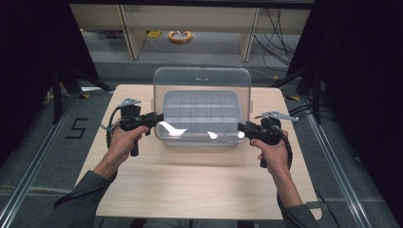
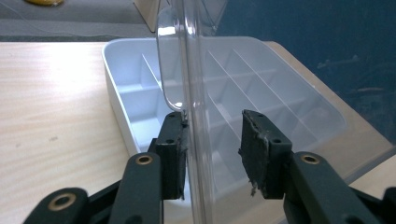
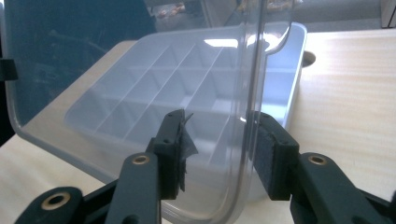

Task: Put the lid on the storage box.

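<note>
A clear plastic compartment box (image 1: 167, 110) stands at the far middle of the table, its dividers bare. Its transparent lid (image 1: 202, 78) is raised over the tray. My left gripper (image 1: 159, 118) is at the lid's left front corner and my right gripper (image 1: 241, 127) at its right front corner. In the left gripper view the lid's edge (image 2: 196, 70) stands between the jaws of the left gripper (image 2: 212, 126), touching the left pad (image 2: 180, 140), with a gap to the other. In the right gripper view the lid (image 3: 252, 70) runs between the spread jaws of the right gripper (image 3: 219, 126), close to the right pad (image 3: 268, 149).
The light wooden table (image 1: 199, 180) has bare surface in front of the box. Beyond it are pale shelving legs (image 1: 133, 33), a yellow roll (image 1: 179, 36) on the floor and cables (image 1: 275, 28). Black curtains hang at both sides.
</note>
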Demonstrator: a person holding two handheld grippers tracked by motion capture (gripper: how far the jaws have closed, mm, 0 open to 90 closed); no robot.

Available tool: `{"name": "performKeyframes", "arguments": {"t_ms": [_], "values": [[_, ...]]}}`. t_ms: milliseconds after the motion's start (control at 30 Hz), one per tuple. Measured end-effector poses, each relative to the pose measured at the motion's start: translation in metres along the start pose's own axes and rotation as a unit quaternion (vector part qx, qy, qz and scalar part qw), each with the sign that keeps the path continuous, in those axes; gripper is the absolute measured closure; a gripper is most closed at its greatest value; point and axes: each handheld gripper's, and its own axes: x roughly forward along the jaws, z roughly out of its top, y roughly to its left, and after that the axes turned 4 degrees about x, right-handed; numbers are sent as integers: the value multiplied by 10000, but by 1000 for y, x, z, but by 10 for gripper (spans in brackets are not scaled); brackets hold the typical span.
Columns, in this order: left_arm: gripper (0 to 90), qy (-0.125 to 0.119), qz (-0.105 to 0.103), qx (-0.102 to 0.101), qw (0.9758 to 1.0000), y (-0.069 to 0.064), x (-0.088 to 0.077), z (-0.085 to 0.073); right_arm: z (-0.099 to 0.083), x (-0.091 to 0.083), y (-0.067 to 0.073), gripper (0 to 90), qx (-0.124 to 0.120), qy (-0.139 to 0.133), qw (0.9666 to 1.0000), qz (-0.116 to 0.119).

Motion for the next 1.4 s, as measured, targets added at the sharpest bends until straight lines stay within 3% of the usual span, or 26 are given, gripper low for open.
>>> {"name": "performKeyframes", "arguments": {"t_ms": [67, 100, 133, 233, 300, 333, 433, 467, 633, 667, 733, 800, 833, 900, 1033, 1133, 1233, 1300, 1400], "values": [[604, 56, 57, -27, 10000, 2, 7, 5, 7, 8, -4, 579, 13, -38, 10000, -51], [602, 63, 83, -41, 9999, 4, 11, 6, 10, 11, -2, 578, 238, 43, 9996, -107], [603, 92, 82, -76, 9999, 6, 14, 8, 12, 15, -6, 577, 34, -12, 9999, -117], [599, 95, 113, -207, 9997, 12, 25, 12, 16, 23, -8, 577, 64, 34, 9997, -227], [594, 108, 124, -300, 9994, 15, 32, 11, 17, 27, -7, 577, 228, 87, 9993, -270], [587, 145, 158, -316, 9993, 16, 34, 11, 18, 31, -10, 574, 117, 80, 9995, -289], [584, 200, 186, -380, 9989, 19, 38, 10, 17, 34, -12, 572, 157, 86, 9994, -292], [584, 206, 194, -385, 9989, 19, 39, 10, 15, 36, -9, 570, 470, 180, 9983, -300], [584, 280, 230, -380, 9986, 20, 43, 7, 13, 41, -18, 567, 197, 91, 9992, -329], [584, 263, 222, -403, 9986, 20, 43, 7, 13, 41, -16, 566, 362, 145, 9989, -273], [584, 273, 194, -430, 9985, 20, 44, 6, 13, 41, -18, 565, 290, 133, 9990, -298], [583, 299, 184, -421, 9985, 20, 44, 5, 13, 41, -15, 560, 485, 156, 9980, -375], [582, 300, 179, -447, 9984, 19, 44, 5, 13, 41, -19, 559, 306, 120, 9989, -324], [582, 314, 188, -473, 9982, 20, 44, 4, 13, 43, -20, 557, 248, 120, 9990, -346], [582, 339, 197, -459, 9982, 21, 43, 3, 13, 43, -18, 557, 319, 154, 9990, -283], [583, 326, 213, -479, 9981, 22, 44, 2, 12, 45, -19, 558, 243, 172, 9991, -308], [583, 350, 217, -489, 9980, 22, 44, 2, 12, 46, -15, 550, 498, 221, 9980, -306], [583, 394, 193, -466, 9979, 23, 44, 1, 11, 48, -19, 546, 340, 214, 9986, -342], [582, 366, 192, -563, 9976, 22, 45, 1, 11, 49, -21, 544, 369, 210, 9985, -354]]}}
